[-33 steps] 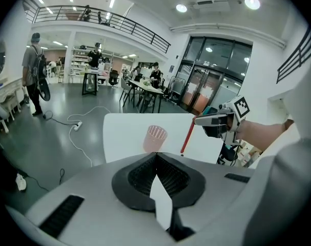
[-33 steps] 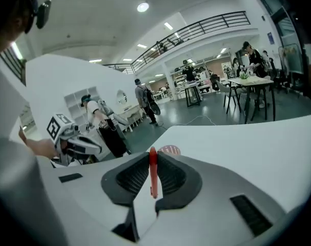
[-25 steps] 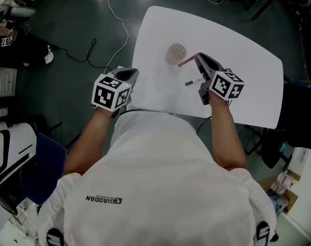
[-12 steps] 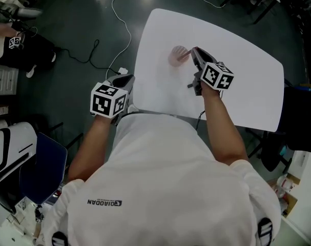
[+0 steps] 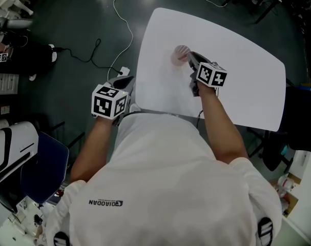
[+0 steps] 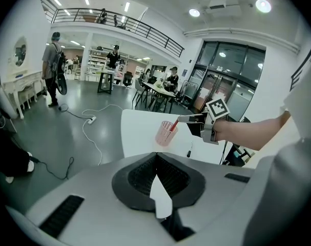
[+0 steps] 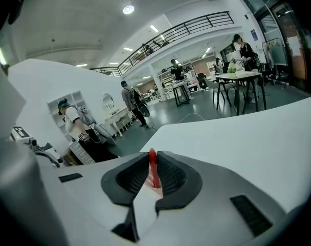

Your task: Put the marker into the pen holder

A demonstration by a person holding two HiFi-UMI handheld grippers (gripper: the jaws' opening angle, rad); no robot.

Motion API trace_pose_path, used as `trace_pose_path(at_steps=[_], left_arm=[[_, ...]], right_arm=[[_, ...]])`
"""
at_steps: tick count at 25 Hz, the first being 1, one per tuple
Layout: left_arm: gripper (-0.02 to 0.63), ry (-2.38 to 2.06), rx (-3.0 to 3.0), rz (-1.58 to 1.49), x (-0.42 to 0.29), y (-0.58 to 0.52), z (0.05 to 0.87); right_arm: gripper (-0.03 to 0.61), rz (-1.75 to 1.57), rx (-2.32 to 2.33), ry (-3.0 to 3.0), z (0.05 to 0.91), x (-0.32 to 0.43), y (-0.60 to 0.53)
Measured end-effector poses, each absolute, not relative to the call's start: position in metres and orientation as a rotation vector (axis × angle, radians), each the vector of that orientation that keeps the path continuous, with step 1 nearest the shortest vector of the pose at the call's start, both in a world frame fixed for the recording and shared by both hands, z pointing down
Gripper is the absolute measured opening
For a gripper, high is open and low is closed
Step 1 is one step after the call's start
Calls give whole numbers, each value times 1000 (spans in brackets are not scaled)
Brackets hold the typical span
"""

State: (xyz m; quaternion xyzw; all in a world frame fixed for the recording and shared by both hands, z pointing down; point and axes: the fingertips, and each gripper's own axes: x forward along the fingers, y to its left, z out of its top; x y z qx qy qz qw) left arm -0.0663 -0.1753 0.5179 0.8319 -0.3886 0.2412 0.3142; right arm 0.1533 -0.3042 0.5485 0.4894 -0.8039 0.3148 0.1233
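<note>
The right claw (image 5: 190, 56) is closed on a red marker (image 7: 152, 167), whose shaft stands up between the two pads. The claw hangs over the far left part of the white surface (image 5: 237, 70), right at the pink mesh pen holder (image 5: 180, 55). Seen from the left gripper view, the marker slants down from the claw tips and its lower end is inside the mouth of the pen holder, which stands upright on the surface. A black marker (image 6: 189, 151) lies flat on the surface just beside the holder, on the person's side of it.

The left claw (image 5: 123, 81) is off the near left edge of the surface, above the floor. Its tips are together, with nothing between them.
</note>
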Motion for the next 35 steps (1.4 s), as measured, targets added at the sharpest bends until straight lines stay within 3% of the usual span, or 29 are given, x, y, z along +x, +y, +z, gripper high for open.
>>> trace_pose_path(at_steps=[9,21,35], left_arm=[[26,-989,2199,651,-61,-177,521],[26,-931,2239,665,-43,-180,522],[26,-813,2298,711,1,-189,522]], right_arm=[[86,924,1387,-2325,557,152,-300],[86,729,1412,-2394,503,170,-281],[49,798,1335,-2451,479,174,-210]])
